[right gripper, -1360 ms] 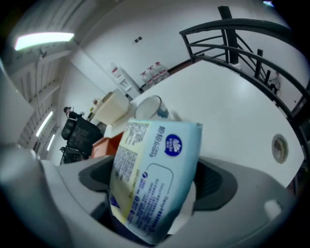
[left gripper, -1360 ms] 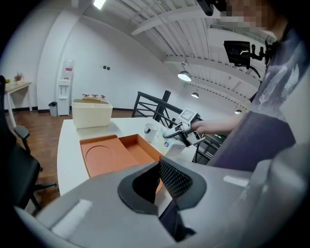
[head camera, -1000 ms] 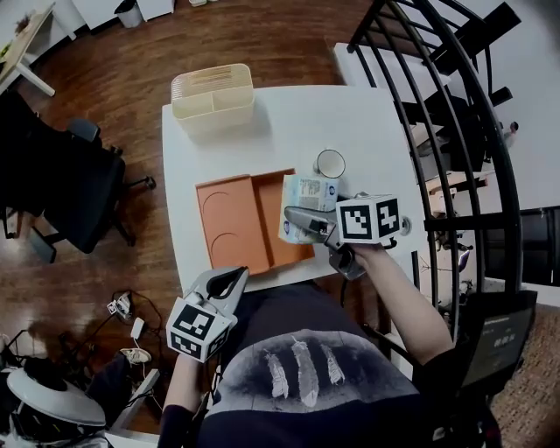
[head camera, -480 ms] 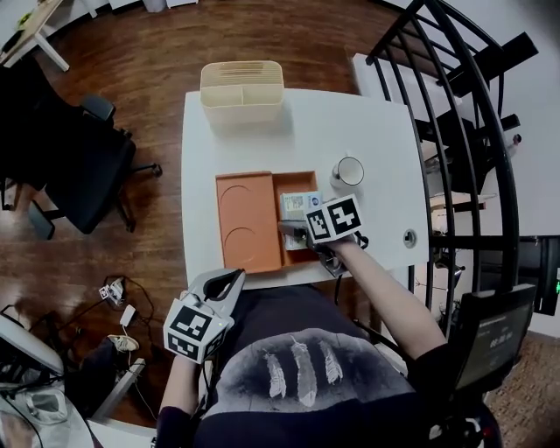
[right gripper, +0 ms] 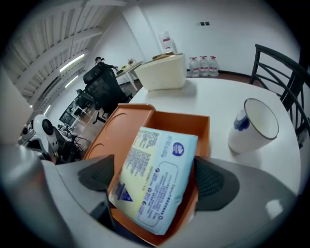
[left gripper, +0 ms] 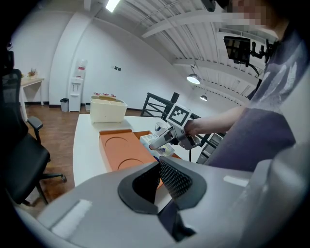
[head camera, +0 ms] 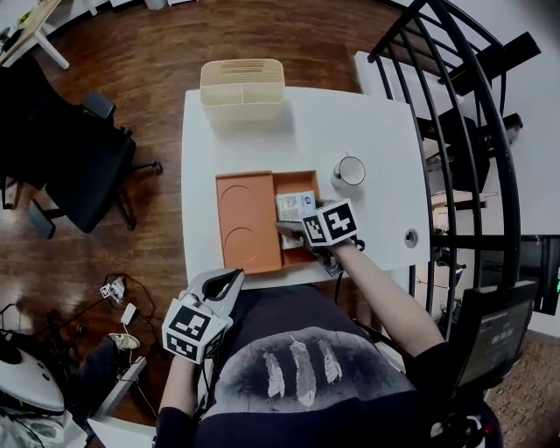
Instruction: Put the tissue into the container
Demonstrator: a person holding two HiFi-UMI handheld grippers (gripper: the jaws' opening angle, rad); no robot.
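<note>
Left gripper point(head camera: 229, 282) and right gripper point(head camera: 289, 229): grey plastic shells, dark textured pads point(right gripper: 208, 181). Each carries a white cube with black square markers point(head camera: 330, 222). Operator wears a dark grey tee point(head camera: 262, 411) (white three-slash chest print).

Bright, even indoor light. Ceiling strip point(left gripper: 112, 5) and pendant lamp point(left gripper: 193, 79) lit. White counter point(head camera: 385, 131) almost washed out. Head view bows at its edges. Gripper views fisheye, corners black. Left claw point(left gripper: 160, 180) soft up close. Tissue pack point(right gripper: 157, 181) sharp, faint sheen.
</note>
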